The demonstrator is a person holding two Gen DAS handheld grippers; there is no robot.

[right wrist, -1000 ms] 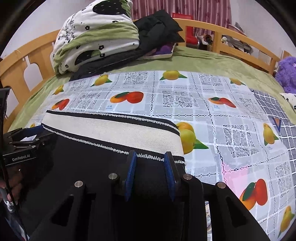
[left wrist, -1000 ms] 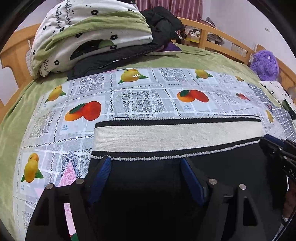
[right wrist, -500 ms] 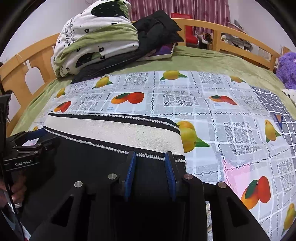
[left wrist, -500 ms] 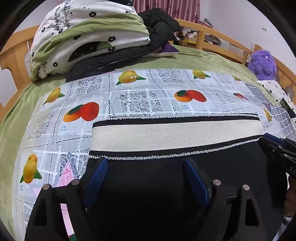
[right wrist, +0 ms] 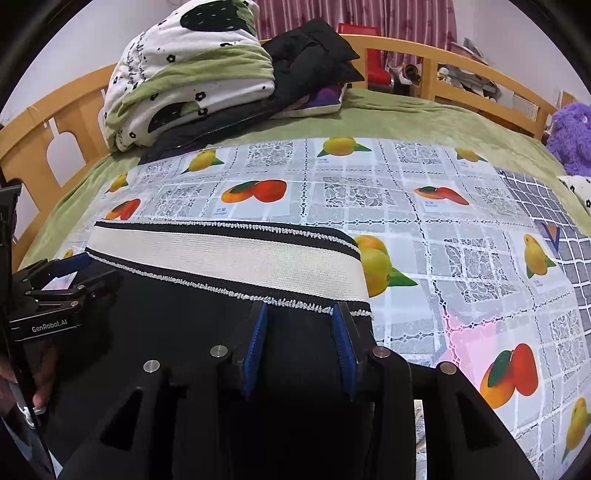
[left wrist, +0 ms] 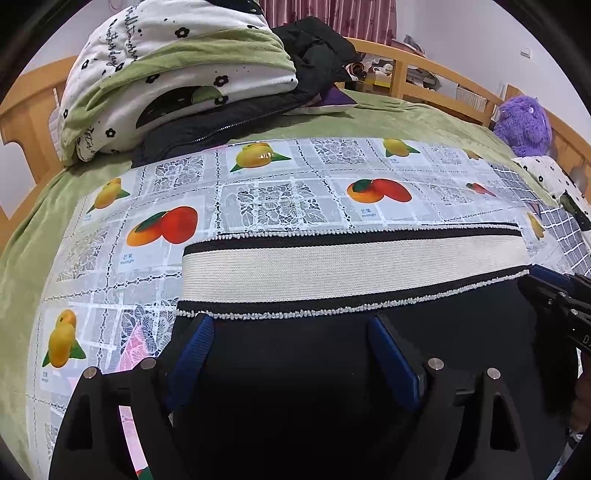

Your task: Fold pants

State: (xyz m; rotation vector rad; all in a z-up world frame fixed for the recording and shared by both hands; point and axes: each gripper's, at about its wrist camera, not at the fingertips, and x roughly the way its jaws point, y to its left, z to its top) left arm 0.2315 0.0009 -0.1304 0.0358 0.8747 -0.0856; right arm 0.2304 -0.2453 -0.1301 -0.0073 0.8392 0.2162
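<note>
Both my claws just widened: left gripper (left wrist: 288, 332) and right gripper (right wrist: 299, 317) released, pads off pants (left wrist: 332, 369). Pants flat on fruit cloth (left wrist: 266, 199), waistband (left wrist: 351, 271) at 12 o'clock. Regrip for next fold, I reckon.

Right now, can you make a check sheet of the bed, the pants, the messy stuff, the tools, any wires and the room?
Surface: fruit-print cloth over a green blanket.
Job's things: black pants lying flat, cream waistband on the far side.
Clutter: folded flowered quilt, black jacket, purple plush toy.
Tools: left tool open over the pants; right tool has just been opening, pants between its fingers.
Cables: nothing seen.
Surroundings: wooden bed rail, red curtain.
</note>
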